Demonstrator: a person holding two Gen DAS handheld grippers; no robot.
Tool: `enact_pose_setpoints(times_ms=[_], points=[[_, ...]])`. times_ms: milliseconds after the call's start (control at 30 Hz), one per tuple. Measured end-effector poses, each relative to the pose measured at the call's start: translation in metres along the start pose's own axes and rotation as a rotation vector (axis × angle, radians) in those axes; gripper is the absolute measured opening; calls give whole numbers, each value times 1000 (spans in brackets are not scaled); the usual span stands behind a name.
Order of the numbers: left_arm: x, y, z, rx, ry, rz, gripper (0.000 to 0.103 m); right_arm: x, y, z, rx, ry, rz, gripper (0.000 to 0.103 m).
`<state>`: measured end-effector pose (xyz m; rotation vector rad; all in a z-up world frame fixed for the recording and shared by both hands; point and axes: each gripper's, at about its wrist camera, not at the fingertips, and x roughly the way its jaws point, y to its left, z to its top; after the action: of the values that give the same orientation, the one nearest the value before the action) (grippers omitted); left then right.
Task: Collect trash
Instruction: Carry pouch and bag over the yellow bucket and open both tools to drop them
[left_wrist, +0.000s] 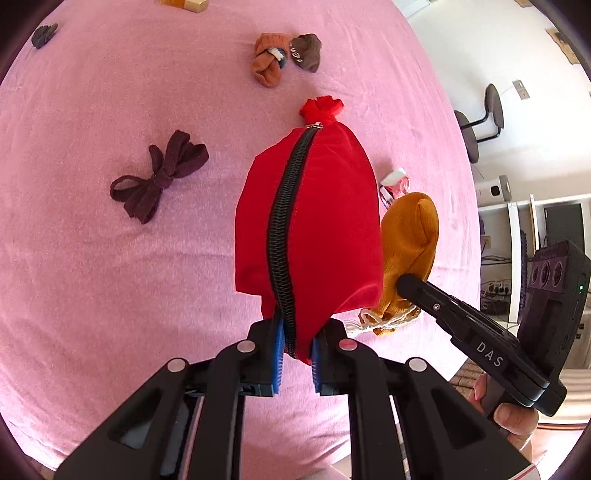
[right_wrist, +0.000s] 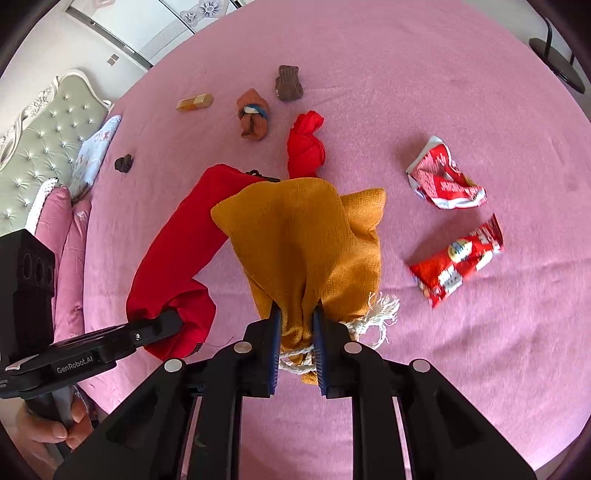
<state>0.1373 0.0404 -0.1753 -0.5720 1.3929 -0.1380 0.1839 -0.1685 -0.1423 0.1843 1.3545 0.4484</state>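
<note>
Your left gripper (left_wrist: 297, 354) has its fingers pinching the end of a red zipper pouch (left_wrist: 310, 221). The pouch hangs over the pink bed (left_wrist: 110, 277). Your right gripper (right_wrist: 297, 350) has its fingers pinching the tied neck of a mustard-yellow cloth bag (right_wrist: 306, 240), just beside the red pouch. A white string (right_wrist: 376, 314) is knotted round the bag's neck.

The trash lies on the bed, on the right of the yellow bag in the right wrist view. There is a crumpled red and white wrapper (right_wrist: 443, 181) and, nearer to you, a red snack packet (right_wrist: 458, 262). Past the yellow bag lie a red cloth bundle (right_wrist: 306, 144), an orange sock ball (right_wrist: 253, 114) and a brown sock (right_wrist: 289, 84).
</note>
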Motion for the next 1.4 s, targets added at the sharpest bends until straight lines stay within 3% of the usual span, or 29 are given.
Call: enact_pose_setpoints(times_ms=[433,633,1000,1400], points=[[-26,-38,-101,232,90,-60,12,-75,-16,-131,181,-88,-43,16],[-9,-73,-147,350,151,-63,12,-109,-45,-198,271,-140,-79,16],[33,-175,-240,543,282,-84,12,-175,-130,-300,472,-204,-129,16],[98,-270,-360,744,453,-78,12,-232,-215,-435,731,-251,-193,16]])
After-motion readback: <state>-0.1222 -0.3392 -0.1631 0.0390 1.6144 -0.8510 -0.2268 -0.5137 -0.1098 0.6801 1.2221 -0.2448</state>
